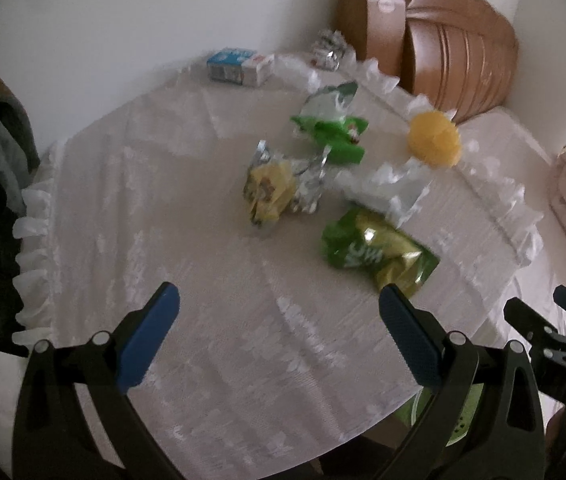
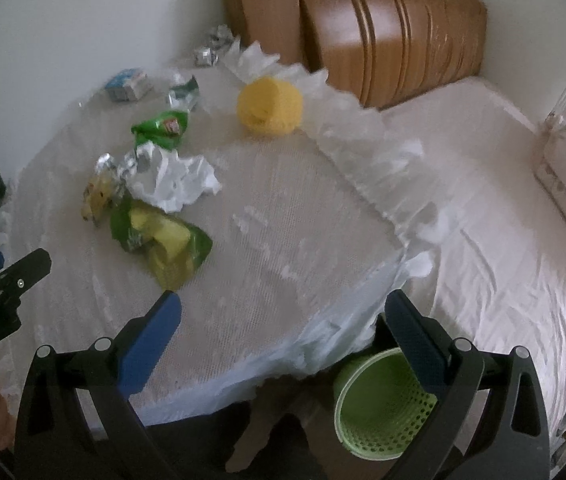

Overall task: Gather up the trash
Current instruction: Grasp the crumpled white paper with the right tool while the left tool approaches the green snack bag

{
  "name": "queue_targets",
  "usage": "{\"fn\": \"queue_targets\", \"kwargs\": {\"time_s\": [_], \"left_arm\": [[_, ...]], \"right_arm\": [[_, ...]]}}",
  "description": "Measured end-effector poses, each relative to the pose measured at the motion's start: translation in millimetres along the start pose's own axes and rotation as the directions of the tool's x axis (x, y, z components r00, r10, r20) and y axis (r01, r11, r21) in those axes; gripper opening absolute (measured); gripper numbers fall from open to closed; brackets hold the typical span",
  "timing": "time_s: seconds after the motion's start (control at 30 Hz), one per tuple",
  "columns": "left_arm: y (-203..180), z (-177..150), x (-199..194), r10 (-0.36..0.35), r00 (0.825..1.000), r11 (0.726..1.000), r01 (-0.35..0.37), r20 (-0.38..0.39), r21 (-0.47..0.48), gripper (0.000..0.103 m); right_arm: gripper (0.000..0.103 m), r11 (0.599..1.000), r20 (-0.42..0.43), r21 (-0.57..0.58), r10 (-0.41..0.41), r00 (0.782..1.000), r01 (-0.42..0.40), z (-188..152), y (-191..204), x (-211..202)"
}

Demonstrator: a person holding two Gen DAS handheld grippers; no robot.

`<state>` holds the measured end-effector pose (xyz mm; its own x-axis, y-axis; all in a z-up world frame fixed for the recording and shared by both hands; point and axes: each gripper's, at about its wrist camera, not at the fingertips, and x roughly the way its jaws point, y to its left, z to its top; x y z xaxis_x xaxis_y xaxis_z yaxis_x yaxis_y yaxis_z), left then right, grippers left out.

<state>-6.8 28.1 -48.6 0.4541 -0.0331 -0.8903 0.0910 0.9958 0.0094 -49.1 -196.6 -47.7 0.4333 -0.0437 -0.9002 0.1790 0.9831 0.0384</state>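
The left gripper (image 1: 279,312) is nearest in the left wrist view; its blue fingers (image 1: 149,336) stand wide apart and hold nothing, above the near part of the desk (image 1: 163,208), which has a white lace cloth with a frilled edge. The right gripper (image 2: 283,316) is in the same state, its fingers (image 2: 151,344) spread wide with nothing between them, over the near edge of the desk.

Below this edge, at 5 o'clock in the right wrist view, a green perforated basket (image 2: 379,408) stands on the floor. The part of its inside that shows has nothing in it; one finger covers the rest.

The trash lies on the desk, well apart from both grippers. The closest piece is a green snack bag (image 1: 379,250) at 2 o'clock from the left gripper. Just behind it is crumpled white paper (image 1: 393,188), and at 12 o'clock a yellow wrapper (image 1: 269,192) touches a piece of silver foil (image 1: 309,184). Further on is a second green wrapper (image 1: 333,136) and a clear wrapper with green print (image 1: 331,98). A yellow ball-shaped thing (image 1: 435,138) sits at the far right rim. A blue and white carton (image 1: 239,65) lies on its side at the far edge, with a crumpled foil wrapper (image 1: 329,50) near it.

A white bed (image 2: 483,200) is at 3 o'clock, with a brown wooden headboard (image 2: 383,36) behind.
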Motion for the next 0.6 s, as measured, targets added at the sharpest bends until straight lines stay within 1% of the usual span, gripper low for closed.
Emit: {"fn": "queue_targets", "kwargs": {"time_s": [0.1, 0.27, 0.43, 0.6], "left_arm": [[9, -6, 7, -0.006, 0.999, 1.0, 0.006, -0.032, -0.007, 0.096], [21, -12, 11, -0.02, 0.999, 1.0, 0.019, -0.047, -0.011, 0.096], [26, -13, 13, -0.046, 0.997, 0.999, 0.045, -0.054, -0.014, 0.096], [22, -12, 15, -0.063, 0.997, 0.998, 0.064, -0.05, 0.016, 0.096]], "right_arm": [[0.101, 1.0, -0.034, 0.008, 0.016, 0.999, -0.016, -3, 4, 12], [0.101, 0.998, -0.067, 0.031, 0.063, 0.996, -0.061, -1, 10, 25], [0.101, 0.996, -0.066, 0.02, 0.093, 0.993, -0.092, 10, 24, 34], [0.101, 0.993, -0.051, -0.022, 0.114, 0.992, -0.116, 30, 48, 42]]}}
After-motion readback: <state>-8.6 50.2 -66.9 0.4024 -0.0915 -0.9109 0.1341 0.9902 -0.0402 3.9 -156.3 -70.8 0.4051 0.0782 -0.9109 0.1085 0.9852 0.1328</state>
